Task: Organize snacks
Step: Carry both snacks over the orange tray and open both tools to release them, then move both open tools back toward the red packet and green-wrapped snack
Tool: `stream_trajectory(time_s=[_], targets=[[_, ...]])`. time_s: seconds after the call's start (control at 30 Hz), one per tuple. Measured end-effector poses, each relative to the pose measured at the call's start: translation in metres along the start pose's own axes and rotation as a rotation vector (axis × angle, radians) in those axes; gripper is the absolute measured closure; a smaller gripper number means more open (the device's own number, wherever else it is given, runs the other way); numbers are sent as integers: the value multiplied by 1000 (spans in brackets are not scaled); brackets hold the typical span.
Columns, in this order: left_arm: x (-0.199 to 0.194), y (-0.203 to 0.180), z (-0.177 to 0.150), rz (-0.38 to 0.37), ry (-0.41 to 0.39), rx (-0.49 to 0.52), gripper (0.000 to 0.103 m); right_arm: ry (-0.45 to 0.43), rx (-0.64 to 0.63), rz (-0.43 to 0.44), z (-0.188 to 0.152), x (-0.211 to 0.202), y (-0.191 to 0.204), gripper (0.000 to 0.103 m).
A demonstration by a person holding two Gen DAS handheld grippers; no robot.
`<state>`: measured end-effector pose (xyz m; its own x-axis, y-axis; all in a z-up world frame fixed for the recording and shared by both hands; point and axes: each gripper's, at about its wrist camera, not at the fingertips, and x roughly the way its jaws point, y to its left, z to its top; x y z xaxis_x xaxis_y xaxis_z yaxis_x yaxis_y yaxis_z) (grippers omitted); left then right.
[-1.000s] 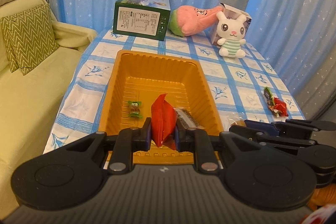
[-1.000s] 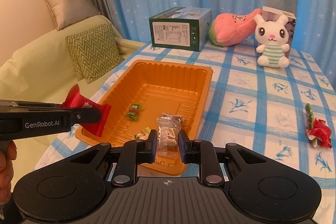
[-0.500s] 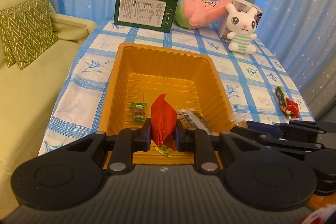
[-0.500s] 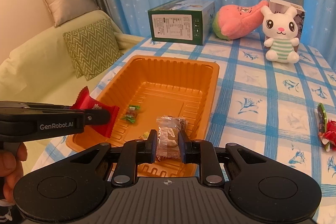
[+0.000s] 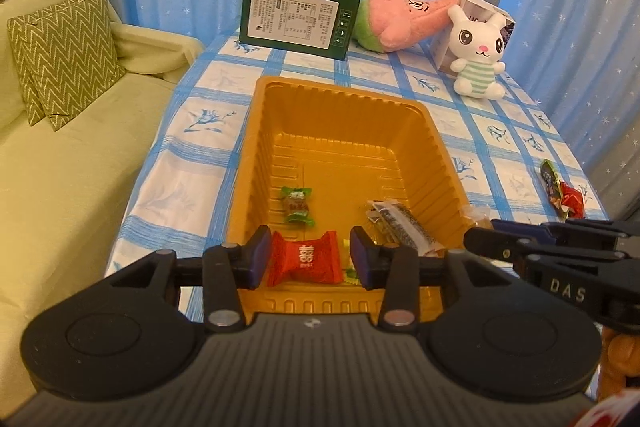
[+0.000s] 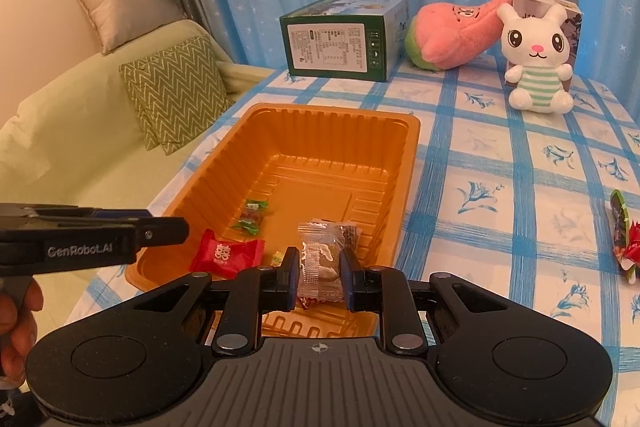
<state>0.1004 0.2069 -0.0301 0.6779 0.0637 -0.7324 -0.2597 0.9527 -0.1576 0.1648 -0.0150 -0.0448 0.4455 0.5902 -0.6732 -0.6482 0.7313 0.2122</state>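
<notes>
Blue-checked tablecloth (image 6: 500, 163) under an orange tray (image 5: 340, 99) near the table's front edge. Left gripper (image 5: 308, 257) hangs over the tray's near end with its jaws spread wide; the red candy (image 5: 305, 259) lies flat on the tray floor between them, apart from both pads. Right gripper (image 6: 320, 267) is clamped on a clear-wrapped snack (image 6: 320, 255) above the tray's near right corner. More wrappers (image 6: 624, 231) lie at the table's right side
</notes>
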Motion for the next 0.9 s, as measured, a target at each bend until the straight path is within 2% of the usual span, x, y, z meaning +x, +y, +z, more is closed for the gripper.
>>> stream_trajectory(time_s=[0.33,0.47,0.53,0.57,0.9], targets=[[-10,6,-3,3,-10,-15,64,-31,15,38,11,0,7,81],[-13,9,-4,10,-12,-23,64,-54,65,94,15,3,3,80],[-14,10,-4,12,-13,-25,64,-49,80,86,16,3,1,60],[-15,10,-4,13,-14,-26,64,-57,82,86,14,1,0,46],[-33,-3,-8,0,-35,-15,61,-52,163,-17,-17,-37,-29,45]])
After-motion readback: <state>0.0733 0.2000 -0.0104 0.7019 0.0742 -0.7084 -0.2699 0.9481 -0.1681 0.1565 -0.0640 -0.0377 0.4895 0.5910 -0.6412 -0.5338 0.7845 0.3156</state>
